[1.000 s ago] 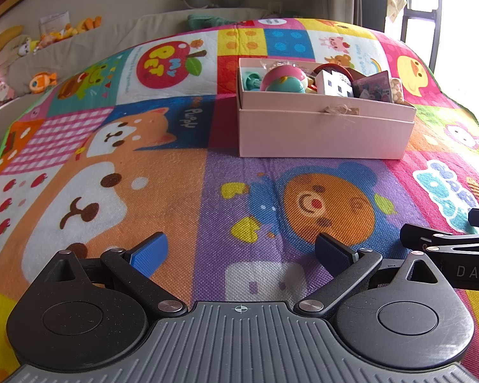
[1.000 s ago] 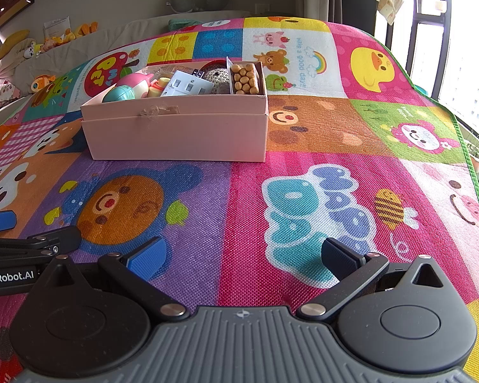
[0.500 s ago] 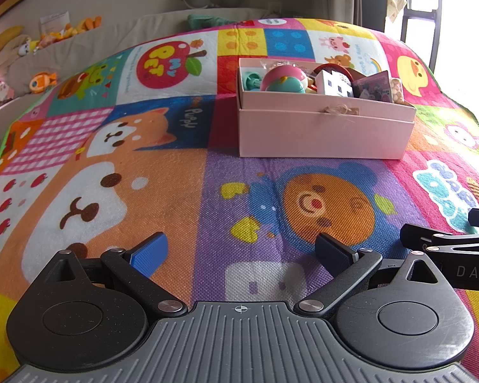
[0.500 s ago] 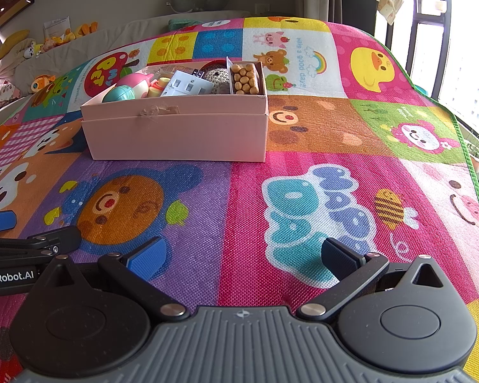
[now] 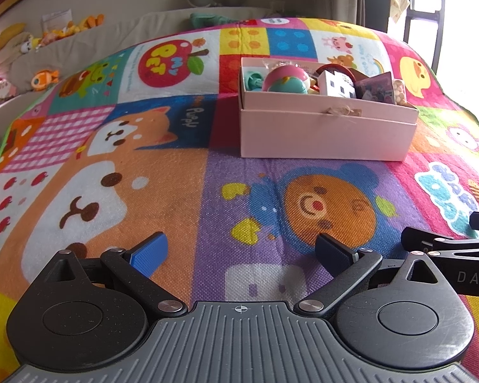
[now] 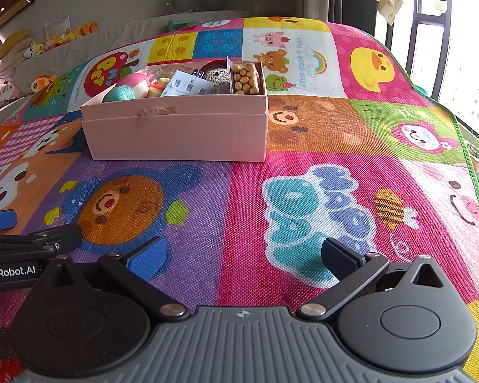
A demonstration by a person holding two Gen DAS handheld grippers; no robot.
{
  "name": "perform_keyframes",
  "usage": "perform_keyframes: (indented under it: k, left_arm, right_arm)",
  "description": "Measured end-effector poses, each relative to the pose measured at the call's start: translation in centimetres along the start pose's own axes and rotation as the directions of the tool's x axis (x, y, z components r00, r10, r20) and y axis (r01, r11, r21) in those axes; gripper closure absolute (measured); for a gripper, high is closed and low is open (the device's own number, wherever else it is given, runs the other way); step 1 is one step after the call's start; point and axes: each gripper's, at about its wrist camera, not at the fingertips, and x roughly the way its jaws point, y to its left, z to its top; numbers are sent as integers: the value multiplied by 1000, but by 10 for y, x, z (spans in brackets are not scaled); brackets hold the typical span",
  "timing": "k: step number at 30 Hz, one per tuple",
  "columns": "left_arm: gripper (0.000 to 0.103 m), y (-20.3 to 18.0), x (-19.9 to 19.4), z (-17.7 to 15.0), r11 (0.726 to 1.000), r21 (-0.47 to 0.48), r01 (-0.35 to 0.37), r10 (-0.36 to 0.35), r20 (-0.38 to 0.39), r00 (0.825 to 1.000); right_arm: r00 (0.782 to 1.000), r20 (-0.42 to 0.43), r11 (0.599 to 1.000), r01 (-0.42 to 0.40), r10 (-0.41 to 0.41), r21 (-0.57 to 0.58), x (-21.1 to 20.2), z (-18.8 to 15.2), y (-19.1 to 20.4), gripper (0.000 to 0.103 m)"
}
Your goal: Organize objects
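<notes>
A pink cardboard box (image 5: 325, 134) stands on the colourful play mat; it also shows in the right wrist view (image 6: 178, 134). It holds several toys: a pink and teal ball (image 5: 285, 79), a white block (image 6: 188, 84) and a clear tray of brown beads (image 6: 245, 78). My left gripper (image 5: 241, 253) is open and empty, low over the mat, well short of the box. My right gripper (image 6: 244, 255) is open and empty beside it, to the right. Each gripper shows at the edge of the other's view.
The play mat (image 6: 303, 166) covers a raised surface. Plush toys (image 5: 44, 76) lie along a beige cushion at the far left. A window with a dark frame (image 6: 431, 32) is on the right, past the mat's green edge.
</notes>
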Motion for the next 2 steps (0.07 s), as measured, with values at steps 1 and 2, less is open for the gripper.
perform_keyframes:
  k: [1,2]
  left_arm:
    - [2,0,0,0,1000,0,-1,1,1,1000]
    - [2,1,1,0,1000,-3,-1,1,1,1000]
  right_arm:
    - [1000,1,1000,0,0,-2,0,0,0,0]
    - [1000,1,1000,-2,2,-3,0,0,0,0]
